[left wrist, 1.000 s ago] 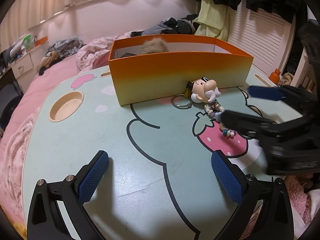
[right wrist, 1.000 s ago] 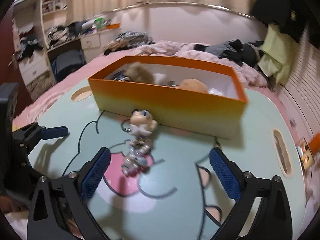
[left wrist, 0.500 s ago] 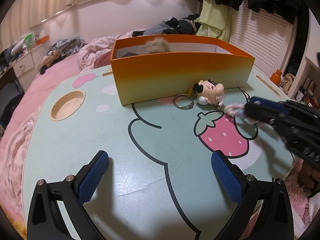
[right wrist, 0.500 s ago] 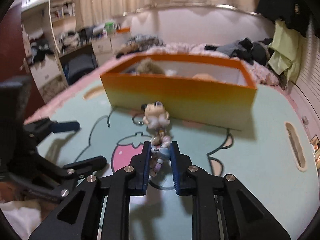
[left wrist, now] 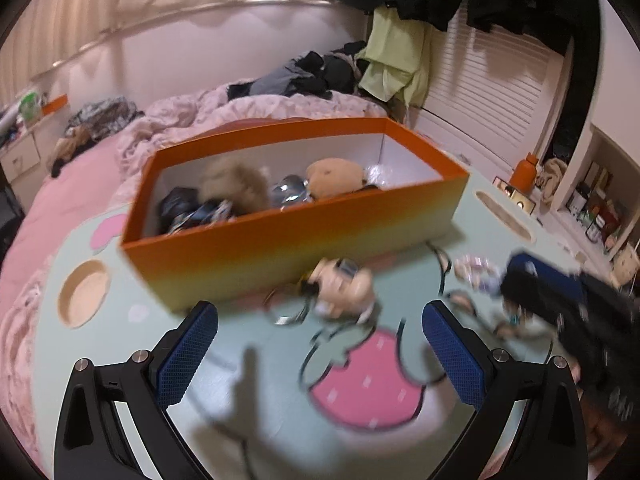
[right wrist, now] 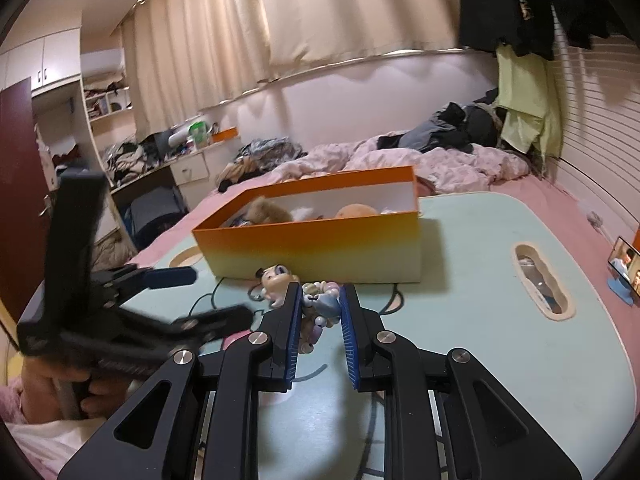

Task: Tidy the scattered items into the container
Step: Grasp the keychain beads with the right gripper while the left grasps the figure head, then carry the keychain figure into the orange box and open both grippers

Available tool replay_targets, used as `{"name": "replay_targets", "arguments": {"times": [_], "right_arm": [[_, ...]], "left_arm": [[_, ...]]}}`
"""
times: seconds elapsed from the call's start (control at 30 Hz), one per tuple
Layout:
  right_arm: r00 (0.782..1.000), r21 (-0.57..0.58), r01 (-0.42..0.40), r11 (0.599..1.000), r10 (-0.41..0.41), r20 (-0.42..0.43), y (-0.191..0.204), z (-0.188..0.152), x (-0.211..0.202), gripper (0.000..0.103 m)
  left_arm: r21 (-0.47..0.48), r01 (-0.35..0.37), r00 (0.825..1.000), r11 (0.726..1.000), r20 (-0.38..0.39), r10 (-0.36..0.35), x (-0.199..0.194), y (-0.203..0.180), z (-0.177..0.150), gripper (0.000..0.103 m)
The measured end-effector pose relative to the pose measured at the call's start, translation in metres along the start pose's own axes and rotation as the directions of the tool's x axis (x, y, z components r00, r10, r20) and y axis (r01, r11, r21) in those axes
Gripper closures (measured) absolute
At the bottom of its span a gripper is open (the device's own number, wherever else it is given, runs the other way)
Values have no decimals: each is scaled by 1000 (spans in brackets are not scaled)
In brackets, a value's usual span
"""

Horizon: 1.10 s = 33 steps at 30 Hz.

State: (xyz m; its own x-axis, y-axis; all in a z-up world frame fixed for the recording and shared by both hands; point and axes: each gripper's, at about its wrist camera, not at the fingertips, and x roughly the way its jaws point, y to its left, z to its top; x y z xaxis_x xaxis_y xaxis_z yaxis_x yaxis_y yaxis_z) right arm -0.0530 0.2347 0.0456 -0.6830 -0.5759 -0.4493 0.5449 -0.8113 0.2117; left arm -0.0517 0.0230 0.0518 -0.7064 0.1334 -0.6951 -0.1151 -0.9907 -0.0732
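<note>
A keychain lies in front of the orange box on the mint table. It has a doll head, a metal ring and a beaded strap. My right gripper is shut on the beaded strap, just above the table. It appears blurred at the right of the left wrist view. My left gripper is open and empty, its fingers either side of the doll head, short of it.
Inside the box lie a furry pompom, a tan plush and several dark items. The table has a round cutout and an oval slot. A phone on a stand is at far right, with pink bedding behind.
My right gripper closed on the beaded strap and drew it to the right. My left gripper rose and moved toward the box, so its inside now shows.
</note>
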Motion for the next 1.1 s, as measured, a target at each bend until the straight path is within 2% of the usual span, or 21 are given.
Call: {"name": "replay_targets", "arguments": {"times": [0.07, 0.17, 0.27, 0.37, 0.4, 0.43, 0.53, 0.7, 0.87, 0.97, 1.1], "right_arm": [[1000, 15, 5, 1000, -5, 10, -3, 0, -4, 83], [1000, 31, 4, 1000, -4, 16, -8, 1, -6, 83], [1000, 36, 4, 999, -5, 14, -13, 4, -5, 83], [1000, 36, -3, 999, 3, 13, -13, 3, -6, 83], [1000, 34, -3, 999, 2, 13, -13, 3, -6, 83], [1000, 33, -4, 999, 4, 13, -13, 3, -7, 83], [1000, 36, -6, 999, 6, 10, -14, 3, -7, 83], [1000, 35, -5, 999, 5, 0, -13, 3, -7, 83], [1000, 25, -8, 1000, 8, -5, -10, 7, -6, 83], [1000, 17, -23, 1000, 23, 0, -7, 18, -5, 83], [999, -11, -35, 999, 36, 35, -3, 42, -4, 83]], "left_arm": [[2, 14, 1000, 1000, -14, -14, 8, -6, 9, 1], [8, -11, 1000, 1000, -25, 11, 19, -14, 17, 2], [-2, -24, 998, 1000, -61, 24, 31, -16, 18, 13], [-25, -11, 993, 1000, -120, 8, 44, -12, 12, 41], [-25, -13, 994, 1000, -108, 10, 43, -10, 9, 51], [-20, -10, 995, 1000, -103, 8, 43, -8, 8, 57], [-50, 54, 994, 997, -95, -58, 37, 2, 2, 57], [-47, 85, 996, 995, -29, -86, 13, 13, -9, 57], [-29, 89, 995, 996, 40, -88, -20, 24, -6, 57], [-34, 87, 993, 996, 86, -83, -34, 30, 7, 57], [-21, 49, 990, 999, 132, -46, -43, 37, 31, 57]]}}
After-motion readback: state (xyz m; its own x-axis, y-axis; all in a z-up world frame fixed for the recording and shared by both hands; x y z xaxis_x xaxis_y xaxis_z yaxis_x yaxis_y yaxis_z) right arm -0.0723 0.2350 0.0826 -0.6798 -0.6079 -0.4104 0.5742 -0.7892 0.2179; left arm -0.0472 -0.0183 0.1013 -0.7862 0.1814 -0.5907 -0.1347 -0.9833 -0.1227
